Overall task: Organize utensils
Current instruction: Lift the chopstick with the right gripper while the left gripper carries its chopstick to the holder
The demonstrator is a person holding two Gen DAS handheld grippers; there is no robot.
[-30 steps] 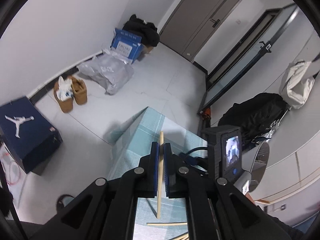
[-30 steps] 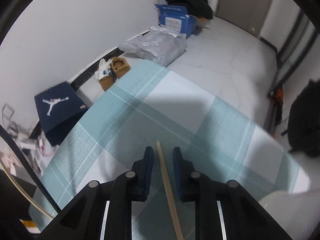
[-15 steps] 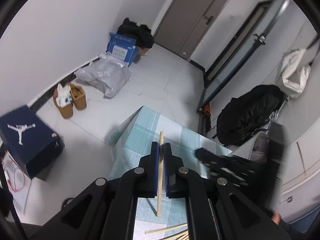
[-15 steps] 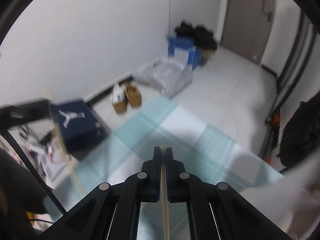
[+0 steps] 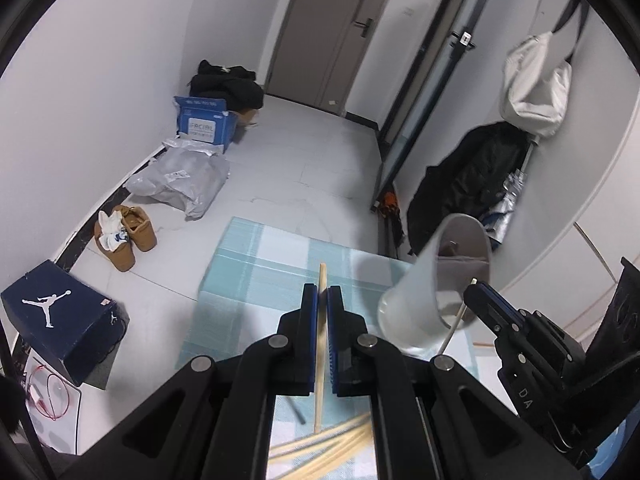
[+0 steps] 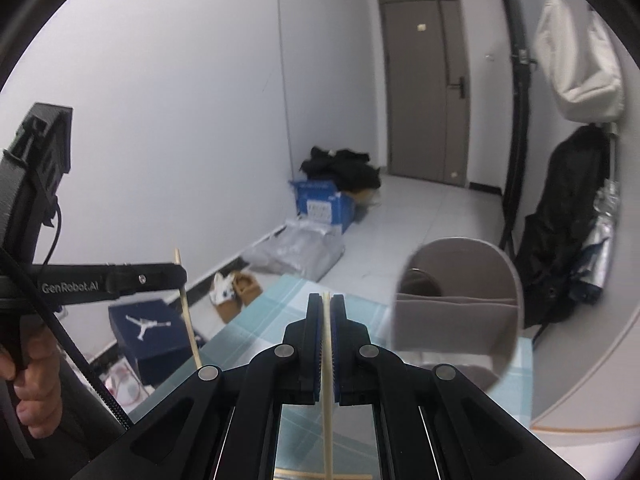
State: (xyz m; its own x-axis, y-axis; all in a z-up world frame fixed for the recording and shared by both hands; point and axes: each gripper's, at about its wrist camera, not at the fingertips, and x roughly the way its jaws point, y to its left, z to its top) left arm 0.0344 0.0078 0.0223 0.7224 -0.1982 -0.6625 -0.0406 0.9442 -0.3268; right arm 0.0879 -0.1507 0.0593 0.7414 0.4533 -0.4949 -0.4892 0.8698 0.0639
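My left gripper [image 5: 322,290] is shut on a wooden chopstick [image 5: 319,364] and holds it above the teal checked tablecloth [image 5: 256,256]. My right gripper [image 6: 327,301] is shut on a second chopstick [image 6: 327,400], also lifted. A grey utensil holder [image 5: 412,300] with an inner divider stands on the table to the right, close to both grippers; in the right wrist view the holder [image 6: 452,320] is just right of the fingers. The left wrist view catches the right gripper [image 5: 474,290] beside the holder's rim. Several loose chopsticks [image 5: 336,442] lie on the cloth below.
On the floor left of the table are a dark blue shoe box [image 5: 60,316], tan shoes [image 5: 128,236], a grey bag [image 5: 180,180] and a blue carton [image 5: 204,124]. A black coat [image 5: 468,184] hangs at the right. A person's hand [image 6: 34,384] grips the left tool.
The right gripper's jaws closed on the chopstick that lay between them and lifted it off the cloth. Both grippers rose and swung toward the holder, which came into view.
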